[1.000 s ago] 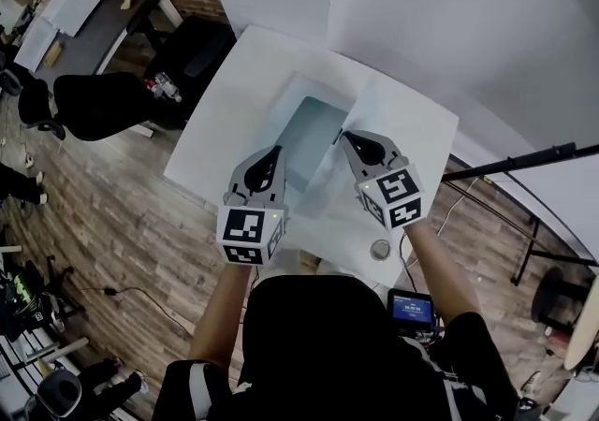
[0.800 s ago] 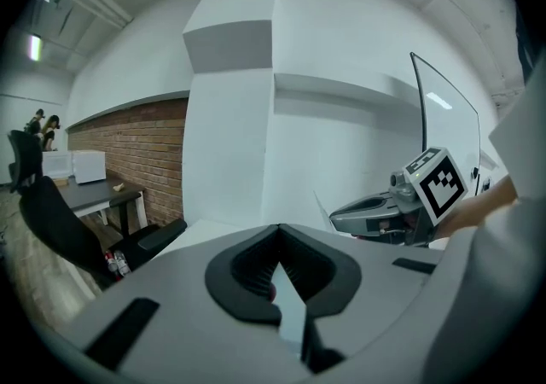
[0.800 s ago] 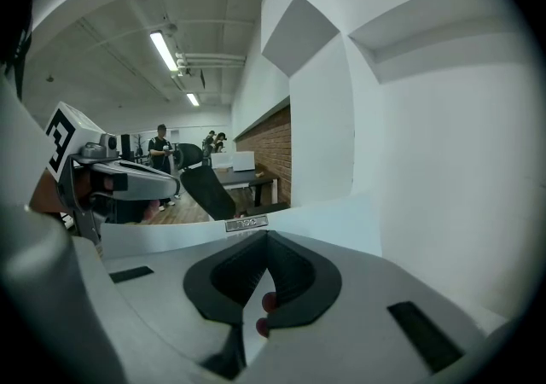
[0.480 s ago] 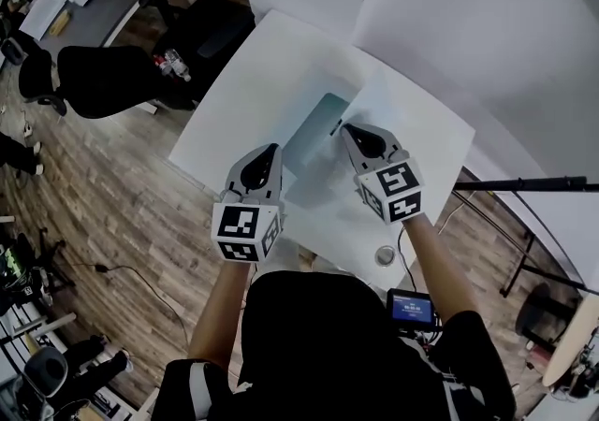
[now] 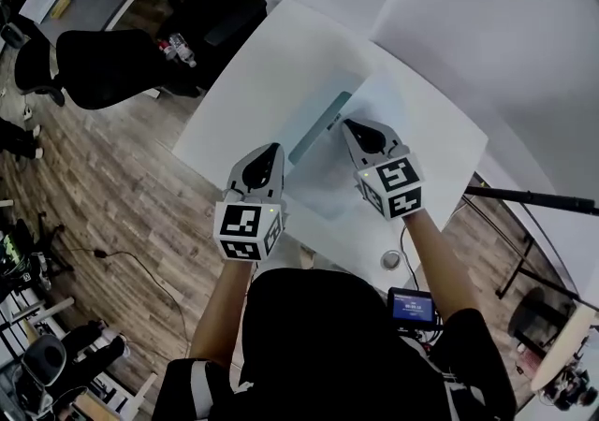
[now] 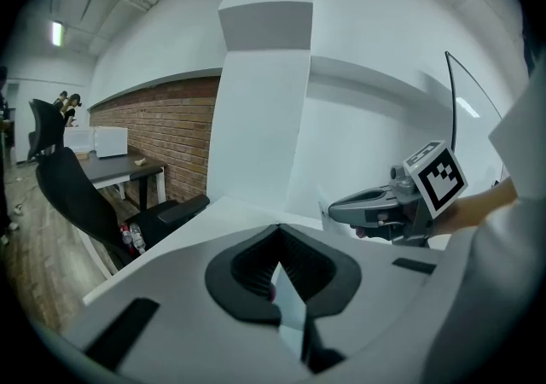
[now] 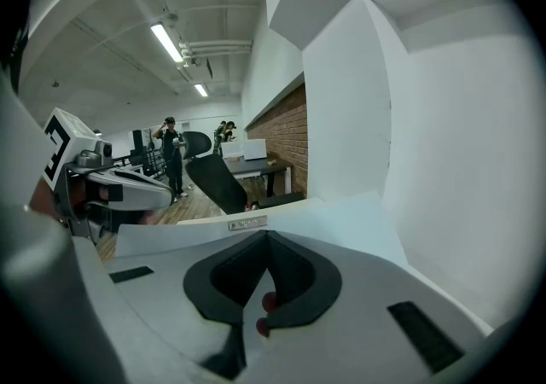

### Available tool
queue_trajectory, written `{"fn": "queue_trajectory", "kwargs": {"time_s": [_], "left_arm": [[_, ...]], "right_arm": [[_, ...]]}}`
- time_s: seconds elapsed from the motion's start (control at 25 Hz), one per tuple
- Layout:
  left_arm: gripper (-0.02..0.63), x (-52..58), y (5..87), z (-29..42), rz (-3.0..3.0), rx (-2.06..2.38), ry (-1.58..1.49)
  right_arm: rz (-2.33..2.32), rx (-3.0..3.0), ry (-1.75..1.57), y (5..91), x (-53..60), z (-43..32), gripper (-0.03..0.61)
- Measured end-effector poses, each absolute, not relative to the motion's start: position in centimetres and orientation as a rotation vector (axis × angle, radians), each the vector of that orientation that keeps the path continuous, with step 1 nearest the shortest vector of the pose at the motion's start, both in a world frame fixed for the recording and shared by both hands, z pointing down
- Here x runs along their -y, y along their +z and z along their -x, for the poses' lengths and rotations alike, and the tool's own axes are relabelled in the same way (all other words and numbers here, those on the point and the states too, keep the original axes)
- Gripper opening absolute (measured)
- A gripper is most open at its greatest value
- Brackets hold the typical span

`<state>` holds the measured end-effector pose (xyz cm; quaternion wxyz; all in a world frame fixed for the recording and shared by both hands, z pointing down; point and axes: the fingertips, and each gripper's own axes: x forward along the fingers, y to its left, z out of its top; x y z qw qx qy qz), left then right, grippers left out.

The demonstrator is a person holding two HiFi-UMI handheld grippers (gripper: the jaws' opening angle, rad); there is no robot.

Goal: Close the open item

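We see the folder (image 5: 329, 178) lying near the middle of the white table (image 5: 253, 82). It is a thin, flat, rectangular case in pale, slightly frosted plastic. Its cover is lowered almost flat, and along the left side only a narrow teal strip of the inside shows.

The right gripper (image 5: 348, 126) is clenched on the cover's far edge. In its own view the right gripper (image 7: 266, 237) has its dark ribbed pads pressed together on a white sliver of sheet. The cover (image 7: 324, 212) spreads out smooth beyond the tips and carries a small printed label.

The left gripper (image 5: 272, 150) sits at the folder's left side by the near end of the teal strip. In its own view the left gripper (image 6: 278, 233) is pinched shut on a thin bluish-grey sheet edge (image 6: 288, 310) that we take to be the folder's. From there we also see the right gripper (image 6: 337, 207) just to the side, level with it.

The table top is matte and plain, with bare surface to the left and beyond the folder. White backdrop panels (image 5: 487, 36) stand upright along its far edges. The table's near edge runs just below both grippers. Off the left edge lie a wood-plank floor (image 5: 112, 213) and a black office chair (image 5: 103, 68), well apart from the folder.
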<state>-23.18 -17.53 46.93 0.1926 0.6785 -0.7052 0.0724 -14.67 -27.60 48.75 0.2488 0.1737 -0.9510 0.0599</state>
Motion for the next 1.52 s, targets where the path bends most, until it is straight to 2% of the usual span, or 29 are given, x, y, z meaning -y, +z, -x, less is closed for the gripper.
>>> {"fn": "queue_trajectory", "kwargs": {"time_s": [1.52], "left_arm": [[0.011,18.5,56.2,28.9,-1.684,1.906,0.223]], "right_arm": [[-0.362,2.467,0.299,58.1,29.8,21.6,0.038]]}}
